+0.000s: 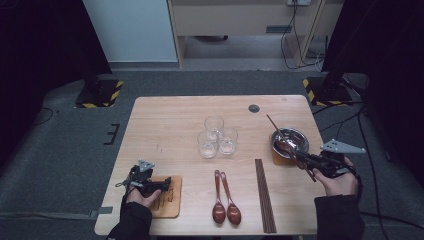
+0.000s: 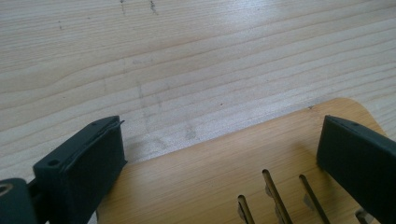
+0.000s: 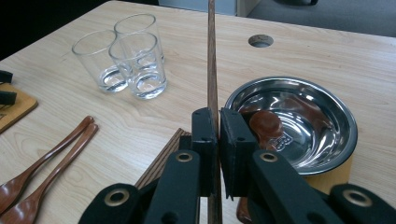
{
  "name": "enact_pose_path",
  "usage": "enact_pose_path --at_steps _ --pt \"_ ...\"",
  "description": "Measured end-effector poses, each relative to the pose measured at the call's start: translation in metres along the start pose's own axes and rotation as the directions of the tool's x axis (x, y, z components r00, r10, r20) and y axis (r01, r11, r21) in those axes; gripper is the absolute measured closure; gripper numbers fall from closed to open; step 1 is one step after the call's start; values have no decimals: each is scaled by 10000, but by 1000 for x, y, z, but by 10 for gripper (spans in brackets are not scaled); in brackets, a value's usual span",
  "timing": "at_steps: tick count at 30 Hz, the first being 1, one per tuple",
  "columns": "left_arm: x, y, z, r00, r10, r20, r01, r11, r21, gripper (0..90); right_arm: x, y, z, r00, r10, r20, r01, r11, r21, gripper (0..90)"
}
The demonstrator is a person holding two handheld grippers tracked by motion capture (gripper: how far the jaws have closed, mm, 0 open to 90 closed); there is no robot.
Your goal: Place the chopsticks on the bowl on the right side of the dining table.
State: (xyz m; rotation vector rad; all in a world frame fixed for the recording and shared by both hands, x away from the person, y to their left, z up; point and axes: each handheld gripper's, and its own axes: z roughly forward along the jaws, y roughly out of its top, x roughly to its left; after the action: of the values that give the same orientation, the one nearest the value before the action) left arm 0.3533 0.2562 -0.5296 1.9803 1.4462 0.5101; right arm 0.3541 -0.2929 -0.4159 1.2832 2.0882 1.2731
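The right tool [image 3: 218, 135] is clamped on a thin dark-brown wooden chopstick [image 3: 211, 60], its two black jaws pressed flat against the stick's sides. In the high view this tool [image 1: 306, 161] sits at about four o'clock on the pale wooden bench [image 1: 170, 120], and the chopstick [image 1: 276, 127] slants from the jaws up toward eleven o'clock, crossing over the round shiny steel bowl [image 1: 299, 136]. That bowl rests on a small tan wooden coaster board [image 1: 278, 158], and a reddish-brown wooden spoon [image 3: 265, 123] lies with its head inside the bowl [image 3: 327, 140].

The left tool [image 1: 161, 184] rests at about eight o'clock on a flat tan wooden board with slots [image 1: 172, 205]. Its jaws stand wide apart with nothing between them; in the left gripper view the board's rounded edge [image 2: 224, 158] lies under them.

Three clear drinking glasses [image 1: 217, 136] cluster near the bench's centre, touching one another. At six o'clock lie two reddish-brown wooden spoons [image 1: 225, 197] side by side, and just to their three o'clock a bundle of dark wooden chopsticks [image 1: 265, 195] lies straight.
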Motion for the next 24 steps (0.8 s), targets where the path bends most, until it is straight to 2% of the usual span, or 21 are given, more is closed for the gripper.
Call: enact_pose_path --at_steps 18,24 --pt "0 0 0 10000 -16 8 16 10000 4 0 -27 11 -1 9999 80 127 -77 9998 -173 851" --pt "0 0 0 10000 0 1 0 10000 5 0 -34 14 1 9997 -143 175 146 9997 -212 851"
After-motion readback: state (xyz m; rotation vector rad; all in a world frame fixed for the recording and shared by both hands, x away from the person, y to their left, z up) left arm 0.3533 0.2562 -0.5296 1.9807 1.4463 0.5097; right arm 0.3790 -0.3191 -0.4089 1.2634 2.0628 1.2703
